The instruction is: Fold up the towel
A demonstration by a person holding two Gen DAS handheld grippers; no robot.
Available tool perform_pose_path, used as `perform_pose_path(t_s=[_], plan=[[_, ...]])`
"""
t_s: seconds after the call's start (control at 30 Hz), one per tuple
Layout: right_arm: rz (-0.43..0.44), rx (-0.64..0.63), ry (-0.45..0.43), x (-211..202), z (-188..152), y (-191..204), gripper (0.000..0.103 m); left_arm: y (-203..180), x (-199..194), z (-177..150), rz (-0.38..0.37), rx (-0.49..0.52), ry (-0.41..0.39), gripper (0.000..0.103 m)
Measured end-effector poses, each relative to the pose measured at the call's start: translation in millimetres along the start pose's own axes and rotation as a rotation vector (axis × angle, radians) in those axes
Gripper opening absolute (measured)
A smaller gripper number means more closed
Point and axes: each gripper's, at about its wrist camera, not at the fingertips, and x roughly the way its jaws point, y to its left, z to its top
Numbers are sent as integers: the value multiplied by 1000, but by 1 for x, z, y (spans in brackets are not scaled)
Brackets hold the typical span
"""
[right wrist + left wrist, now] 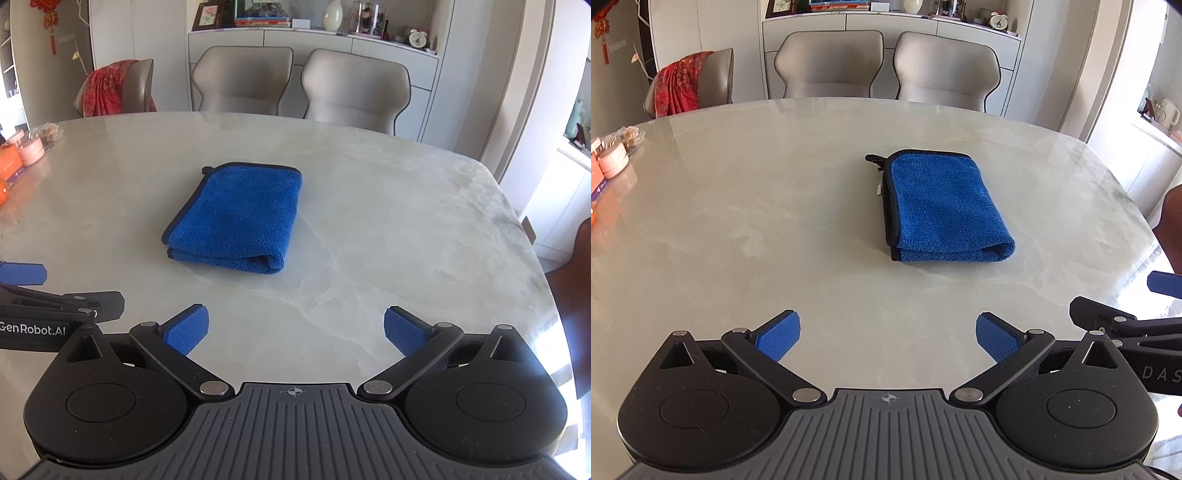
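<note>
My left gripper [888, 336] hangs above the near part of the table [738, 229] with its blue pads [778, 335] spread wide and nothing between them. My right gripper [296, 332] is the same: fingers splayed apart, holding nothing, over the pale marbled top. The two sit side by side (each camera catches the other's black frame at its edge).

The towel [942, 206] lies folded into a thick blue rectangle near the middle of the table, well ahead of both grippers and touching neither. Its rounded fold faces me; the dark-trimmed edges run along the left and far sides, with a small loop at the far left corner.

Beyond the table stand two grey chairs [886, 66], and a third at the left carries a red cloth [679, 86]. A pink jar [613, 158] sits at the table's left edge.
</note>
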Motion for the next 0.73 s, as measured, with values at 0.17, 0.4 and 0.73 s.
perform_pose_path(t_s=[0.17, 0.4, 0.73], plan=[[1, -2, 3, 1, -1, 1, 102, -5, -3, -1, 21, 24, -20, 102], [2, 3, 5, 3, -2, 1, 102, -6, -4, -1, 23, 19, -19, 102], [1, 12, 15, 7, -6, -2, 102, -3, 0, -1, 0, 5, -11, 102]])
